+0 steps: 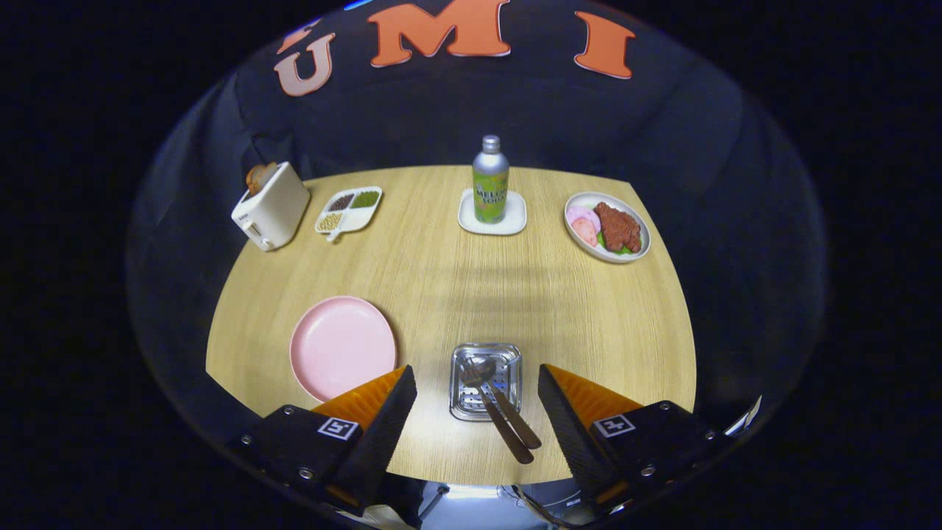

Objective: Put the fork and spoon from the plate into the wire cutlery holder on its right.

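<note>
Fork (494, 406) and spoon (508, 408) in wire cutlery holder (486, 353) between spread hand-held gripper (477, 394) fingers

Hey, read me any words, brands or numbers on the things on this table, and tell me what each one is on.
Bottle label: print too blurred to quote.
Toaster: no legible marks.
Gripper, open, cutlery holder between its fingers: square patterned tags, no words.

Overhead light falls brightest on the table (441, 294) centre, with glare on the metal holder (486, 380). Surroundings are dim. Fisheye distortion curves the table edges; focus is sharp.
</note>
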### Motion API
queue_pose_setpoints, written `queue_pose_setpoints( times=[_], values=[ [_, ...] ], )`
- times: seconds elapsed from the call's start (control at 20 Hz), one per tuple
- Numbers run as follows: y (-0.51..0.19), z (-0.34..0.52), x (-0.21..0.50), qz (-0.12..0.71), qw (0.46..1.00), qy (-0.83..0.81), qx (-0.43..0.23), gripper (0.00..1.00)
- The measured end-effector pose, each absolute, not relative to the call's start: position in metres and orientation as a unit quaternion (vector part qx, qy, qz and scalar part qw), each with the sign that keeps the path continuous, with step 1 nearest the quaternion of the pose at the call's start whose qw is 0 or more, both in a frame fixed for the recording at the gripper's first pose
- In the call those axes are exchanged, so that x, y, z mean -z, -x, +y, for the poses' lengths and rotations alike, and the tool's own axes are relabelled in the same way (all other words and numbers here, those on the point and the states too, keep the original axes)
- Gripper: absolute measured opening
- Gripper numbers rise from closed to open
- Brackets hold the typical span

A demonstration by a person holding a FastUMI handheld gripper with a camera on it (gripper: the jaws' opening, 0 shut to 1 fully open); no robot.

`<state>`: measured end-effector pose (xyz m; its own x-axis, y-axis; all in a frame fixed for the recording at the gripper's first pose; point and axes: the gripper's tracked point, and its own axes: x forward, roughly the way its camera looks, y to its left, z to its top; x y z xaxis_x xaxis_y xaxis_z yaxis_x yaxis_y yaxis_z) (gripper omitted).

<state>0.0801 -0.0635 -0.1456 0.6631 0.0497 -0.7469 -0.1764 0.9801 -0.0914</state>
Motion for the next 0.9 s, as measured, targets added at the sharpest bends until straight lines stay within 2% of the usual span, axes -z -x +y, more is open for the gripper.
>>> queue_pose_setpoints(
  times=[0.35, 0.55, 0.9],
  values=[
    [-0.07, -0.027, 0.003, 0.204, 0.975, 0.026, -0.085, 0.99],
    [-0.04, -0.026, -0.061, 0.102, 0.991, 0.027, -0.082, 0.99],
    [-0.001, -0.039, -0.129, -0.044, 0.998, 0.03, -0.035, 0.99]
  ],
)
